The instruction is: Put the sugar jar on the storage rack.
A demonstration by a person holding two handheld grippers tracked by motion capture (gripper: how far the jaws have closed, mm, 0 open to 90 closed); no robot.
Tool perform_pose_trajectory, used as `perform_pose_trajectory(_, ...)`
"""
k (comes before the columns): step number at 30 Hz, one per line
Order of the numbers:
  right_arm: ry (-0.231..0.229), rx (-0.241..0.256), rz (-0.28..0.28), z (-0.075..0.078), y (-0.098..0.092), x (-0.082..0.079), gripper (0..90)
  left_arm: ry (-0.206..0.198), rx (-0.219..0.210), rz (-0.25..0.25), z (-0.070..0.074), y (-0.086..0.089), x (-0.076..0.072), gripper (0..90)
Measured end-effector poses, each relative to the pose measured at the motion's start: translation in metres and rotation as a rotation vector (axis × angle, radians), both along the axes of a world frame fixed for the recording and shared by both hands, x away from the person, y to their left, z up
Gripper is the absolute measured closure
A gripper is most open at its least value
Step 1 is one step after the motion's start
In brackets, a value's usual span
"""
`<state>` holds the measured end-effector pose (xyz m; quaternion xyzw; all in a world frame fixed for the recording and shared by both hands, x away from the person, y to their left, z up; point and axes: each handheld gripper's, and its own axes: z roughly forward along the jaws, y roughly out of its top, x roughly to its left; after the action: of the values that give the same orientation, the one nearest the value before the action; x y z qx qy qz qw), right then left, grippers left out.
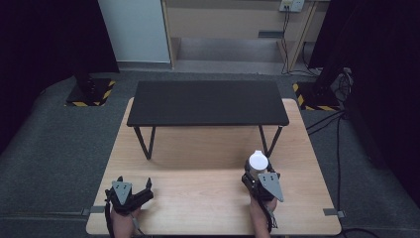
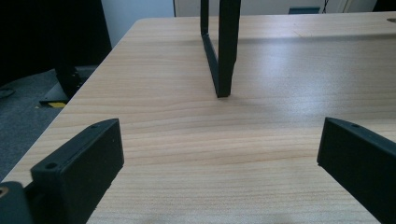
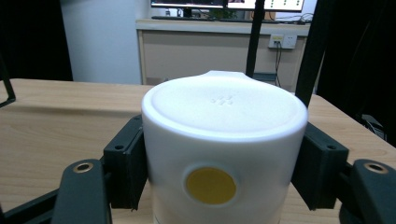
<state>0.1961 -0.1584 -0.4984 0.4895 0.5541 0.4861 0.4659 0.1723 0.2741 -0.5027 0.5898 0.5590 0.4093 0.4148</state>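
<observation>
A white lidded kettle point(image 3: 224, 140) with a round yellow dot on its side stands between my right gripper's jaws, which press on both of its sides. In the high view the kettle point(image 1: 258, 161) sits at the front right of the wooden table point(image 1: 198, 163), with my right gripper point(image 1: 257, 176) shut on it. My left gripper point(image 1: 141, 191) rests at the table's front left, jaws wide apart and nothing between them. In the left gripper view its two black fingers point(image 2: 79, 163) frame bare wood.
A low black shelf point(image 1: 208, 102) on thin metal legs stands across the back half of the table; one leg point(image 2: 223, 51) rises ahead of my left gripper. Grey carpet, cables and stands with yellow-black bases point(image 1: 91, 94) surround the table.
</observation>
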Motion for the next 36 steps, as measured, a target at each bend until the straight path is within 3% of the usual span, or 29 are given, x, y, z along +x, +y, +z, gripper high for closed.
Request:
perform_pose_trajectory(6,-0.010,-0.005,0.008,0.005,-0.002,-0.002,30.8,0.002,0.000,0.001,0.000,0.000,0.000,0.0)
perform_pose_trajectory(13,-0.013,0.017,0.000,0.026,-0.009,-0.002,30.8,0.003,0.000,0.001,0.000,0.000,0.001,0.0)
perform_pose_trajectory(26,0.010,0.038,-0.006,0.084,-0.026,-0.001,30.8,-0.001,-0.006,0.005,0.000,0.000,0.000,0.0)
perform_pose_trajectory(36,0.006,0.043,0.036,0.129,-0.032,0.001,30.8,0.001,-0.012,0.013,0.000,0.000,0.000,0.0)
